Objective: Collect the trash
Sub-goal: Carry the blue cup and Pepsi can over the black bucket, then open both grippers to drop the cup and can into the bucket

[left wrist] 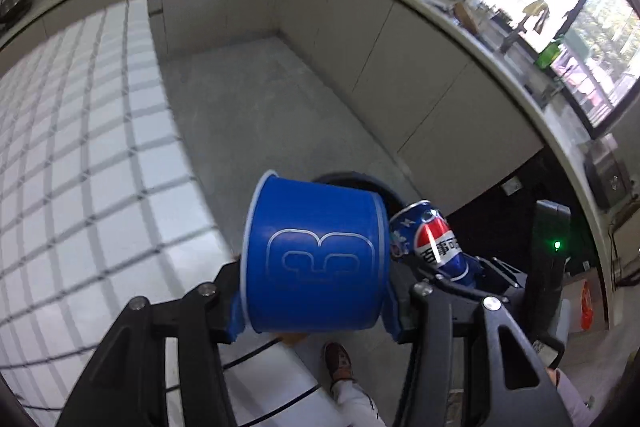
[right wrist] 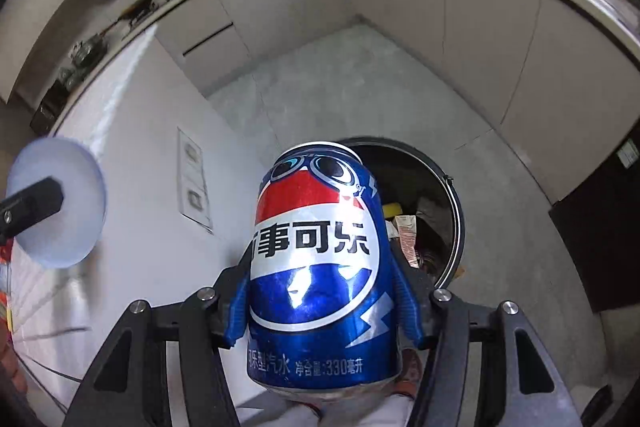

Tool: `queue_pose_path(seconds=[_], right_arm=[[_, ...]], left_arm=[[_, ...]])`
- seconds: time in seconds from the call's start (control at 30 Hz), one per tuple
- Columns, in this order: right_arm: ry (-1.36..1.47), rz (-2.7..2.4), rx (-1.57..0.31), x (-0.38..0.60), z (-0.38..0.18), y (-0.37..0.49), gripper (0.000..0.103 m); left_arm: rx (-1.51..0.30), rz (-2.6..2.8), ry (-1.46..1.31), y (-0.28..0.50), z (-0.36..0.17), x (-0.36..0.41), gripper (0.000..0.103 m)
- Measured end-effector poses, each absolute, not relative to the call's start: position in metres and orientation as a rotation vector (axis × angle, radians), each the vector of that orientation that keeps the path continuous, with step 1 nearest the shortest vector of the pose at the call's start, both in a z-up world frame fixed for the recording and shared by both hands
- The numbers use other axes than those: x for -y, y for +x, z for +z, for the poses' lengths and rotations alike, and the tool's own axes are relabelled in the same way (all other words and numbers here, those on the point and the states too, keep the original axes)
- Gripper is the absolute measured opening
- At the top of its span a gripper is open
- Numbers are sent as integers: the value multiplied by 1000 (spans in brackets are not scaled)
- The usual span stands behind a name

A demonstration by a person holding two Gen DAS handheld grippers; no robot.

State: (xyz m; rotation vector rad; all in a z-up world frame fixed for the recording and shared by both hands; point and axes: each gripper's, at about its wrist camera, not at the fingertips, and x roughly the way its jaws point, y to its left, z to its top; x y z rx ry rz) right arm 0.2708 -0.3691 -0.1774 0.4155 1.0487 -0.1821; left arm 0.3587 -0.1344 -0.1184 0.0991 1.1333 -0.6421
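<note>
While fingers (right wrist: 408, 297) flank it, can (right wrist: 316, 267) sits clamped.

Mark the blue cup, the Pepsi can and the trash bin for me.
blue cup (left wrist: 316, 259): left wrist view, side wall at the embossed mark.
Pepsi can (right wrist: 316, 267): right wrist view, middle of the label.
trash bin (right wrist: 456, 203): right wrist view, right rim.

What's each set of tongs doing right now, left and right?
Left tongs: closed on the blue cup.
Right tongs: closed on the Pepsi can, near the open trash bin.
</note>
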Motion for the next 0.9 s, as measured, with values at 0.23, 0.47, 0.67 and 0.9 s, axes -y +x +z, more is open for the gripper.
queue_pose_path(seconds=[0.23, 0.47, 0.67, 0.9], right_arm=[[300, -37, -1136, 410, -214, 287, 74], [145, 25, -1041, 434, -168, 271, 74], [61, 56, -928, 419, -111, 244, 74], [2, 30, -785, 363, -54, 180, 78]], left_arm=[[-1291, -424, 92, 362, -186, 209, 60], [-1159, -284, 38, 337, -139, 204, 65], [-969, -223, 54, 287, -68, 177, 74], [-843, -173, 44, 209, -24, 102, 83]])
